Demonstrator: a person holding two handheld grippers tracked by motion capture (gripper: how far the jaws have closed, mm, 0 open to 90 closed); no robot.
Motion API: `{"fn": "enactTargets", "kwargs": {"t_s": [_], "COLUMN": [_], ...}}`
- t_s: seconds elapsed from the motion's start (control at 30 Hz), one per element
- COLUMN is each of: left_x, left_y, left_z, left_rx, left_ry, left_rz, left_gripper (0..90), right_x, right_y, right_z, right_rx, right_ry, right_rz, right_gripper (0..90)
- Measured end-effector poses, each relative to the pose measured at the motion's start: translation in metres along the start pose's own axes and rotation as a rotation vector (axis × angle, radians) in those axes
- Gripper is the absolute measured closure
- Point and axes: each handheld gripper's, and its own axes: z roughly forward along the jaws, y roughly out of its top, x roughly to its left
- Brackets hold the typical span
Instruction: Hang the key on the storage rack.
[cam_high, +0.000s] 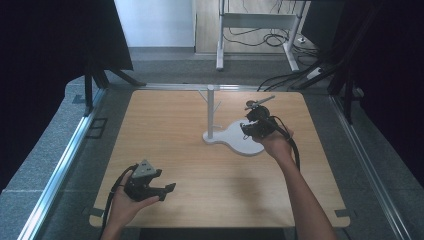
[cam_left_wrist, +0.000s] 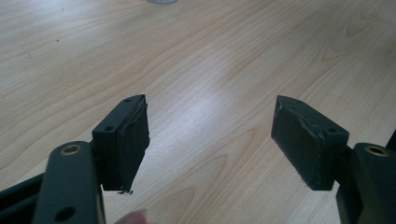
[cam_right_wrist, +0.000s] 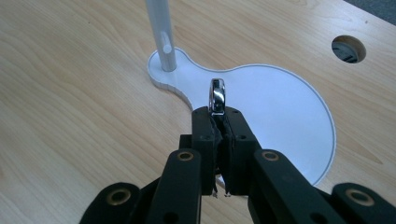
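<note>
Two grippers, two very different jobs. Our right gripper (cam_right_wrist: 217, 116) has its jaws pressed together on a small silver ring (cam_right_wrist: 216, 95), pinching it by its lower edge so that most of the band stands clear above the tips — a hold that leaves the opening free, presumably so it can be slipped over something. In the high view that right gripper (cam_high: 248, 131) hangs over the right, far part of the table (cam_high: 165, 150), above the white stand base (cam_high: 239, 142). The base spreads into a round dish on the right and narrows to the left, where the white post (cam_right_wrist: 161, 37) rises; a short peg (cam_right_wrist: 165, 48) juts from it, and in the high view thin branches fork off higher up. We judge the ring is meant for one of those pegs, which would explain why it is carried edge-on toward the post rather than flat.

Our left gripper (cam_high: 167, 188) rests low at the near left, well apart from the stand, jaws spread wide over bare wood with nothing between the pads (cam_left_wrist: 306, 140) — kept out of the way, we think, since the ring needs only one claw.
</note>
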Motion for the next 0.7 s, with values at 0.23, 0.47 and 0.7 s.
{"fn": "enactTargets", "kwargs": {"t_s": [0.23, 0.47, 0.7], "left_x": [0.001, 0.002, 0.003], "left_y": [-0.001, -0.001, -0.001], "left_z": [0.0, -0.001, -0.003], "left_rx": [0.0, -0.002, -0.006], "left_ry": [0.001, 0.001, 0.0], "left_rz": [-0.004, -0.003, -0.005], "left_gripper": [28.2, 28.2, 28.2], "right_x": [0.0, 0.002, 0.003], "right_y": [0.01, 0.022, 0.031], "right_z": [0.006, 0.014, 0.024], "right_rx": [-0.009, -0.017, -0.017], "right_ry": [-0.016, -0.026, -0.039], "right_rz": [0.002, -0.003, -0.006], "right_gripper": [84.8, 84.8, 84.8]}}
